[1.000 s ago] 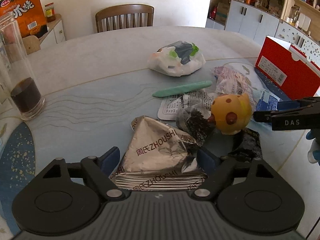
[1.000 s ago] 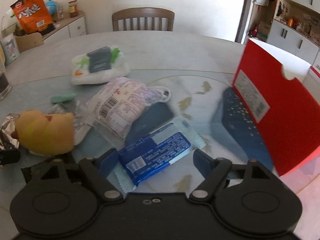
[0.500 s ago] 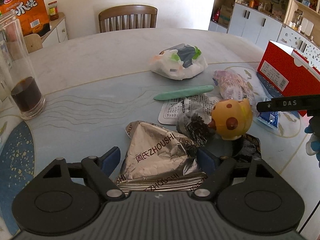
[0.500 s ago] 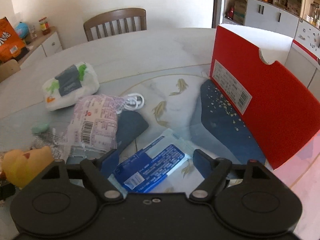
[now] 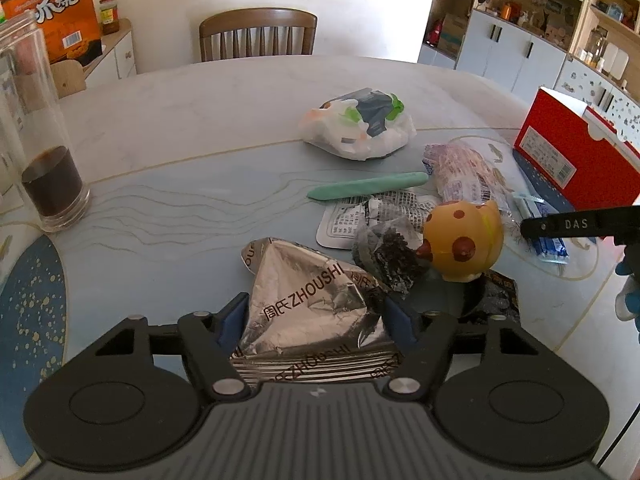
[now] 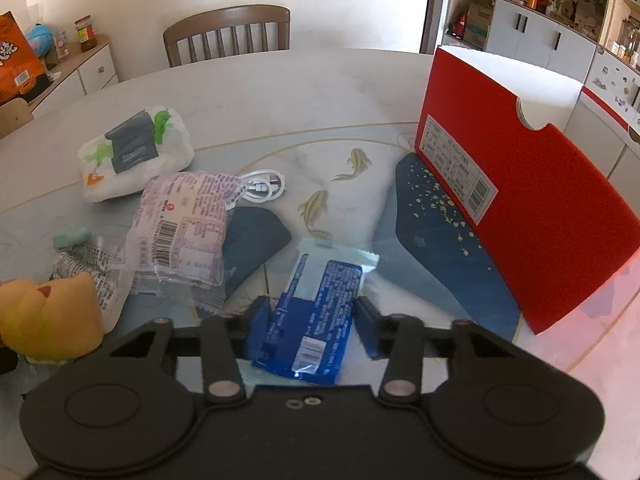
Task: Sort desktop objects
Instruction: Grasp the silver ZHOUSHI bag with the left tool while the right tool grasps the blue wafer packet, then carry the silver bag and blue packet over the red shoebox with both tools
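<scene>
Dining room, round marble table (image 6: 280,92), clutter toward near edge. Left gripper (image 5: 316,320) wide, straddling silver ZHOUSHI foil packet (image 5: 312,300), not clamped. Right gripper (image 6: 314,318) narrow, fingers flanking blue snack packet (image 6: 316,320); firm contact unclear. Step judged: paired pickup. Next: pinch, lift, carry toward red box (image 6: 520,200).

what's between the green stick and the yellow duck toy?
In the left wrist view, crumpled printed wrappers lie between the green stick and the yellow duck toy.
</scene>
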`<state>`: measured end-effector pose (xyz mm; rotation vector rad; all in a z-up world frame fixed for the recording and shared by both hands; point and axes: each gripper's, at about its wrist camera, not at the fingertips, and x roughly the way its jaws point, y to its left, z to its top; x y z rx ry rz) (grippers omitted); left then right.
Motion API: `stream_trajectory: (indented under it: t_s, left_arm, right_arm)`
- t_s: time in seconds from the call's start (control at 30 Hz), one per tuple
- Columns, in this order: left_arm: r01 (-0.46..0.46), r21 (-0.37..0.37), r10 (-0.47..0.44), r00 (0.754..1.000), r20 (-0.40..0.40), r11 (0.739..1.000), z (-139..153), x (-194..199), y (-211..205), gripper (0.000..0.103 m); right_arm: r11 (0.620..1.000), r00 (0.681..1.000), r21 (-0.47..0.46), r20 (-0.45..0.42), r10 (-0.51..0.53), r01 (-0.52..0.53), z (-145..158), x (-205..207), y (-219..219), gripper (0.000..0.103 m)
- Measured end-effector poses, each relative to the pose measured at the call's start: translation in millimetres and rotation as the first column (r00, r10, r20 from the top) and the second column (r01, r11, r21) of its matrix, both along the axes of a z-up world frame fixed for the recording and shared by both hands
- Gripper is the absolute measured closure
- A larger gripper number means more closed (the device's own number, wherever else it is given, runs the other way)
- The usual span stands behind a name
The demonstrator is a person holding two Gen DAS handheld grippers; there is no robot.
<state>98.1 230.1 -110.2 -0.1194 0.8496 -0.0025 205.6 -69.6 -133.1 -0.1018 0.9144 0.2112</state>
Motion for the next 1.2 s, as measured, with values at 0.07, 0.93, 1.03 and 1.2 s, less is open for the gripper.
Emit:
stream_trajectory:
  t_s: [0.07, 0.93, 1.03, 1.2]
  left_arm:
    - [-0.008, -0.007, 0.008, 1.0, 0.004, 1.0, 1, -2, 2, 0.034]
    - [-0.106, 0.024, 0.104, 0.991, 0.083, 0.994, 64, -29, -35, 0.035]
    - [-0.113, 0.027, 0.11, 0.99, 0.093, 0.993, 72, -26, -52, 0.035]
    - [-0.108, 0.029, 0.104, 0.987, 0.119, 0.994, 85, -19, -87, 0.035]
  right_arm:
    - [1.0, 1.0, -0.002, 0.002, 0.003, -0.003, 1, -2, -2, 0.064]
    - [0.988, 0.992, 0.101, 0.06, 0.11, -0.115, 67, -40, -47, 0.066]
    - [0.984, 0.989, 0.112, 0.064, 0.133, -0.139, 78, -40, -60, 0.066]
    - [0.977, 0.982, 0.121, 0.087, 0.166, -0.176, 94, -33, -82, 0.066]
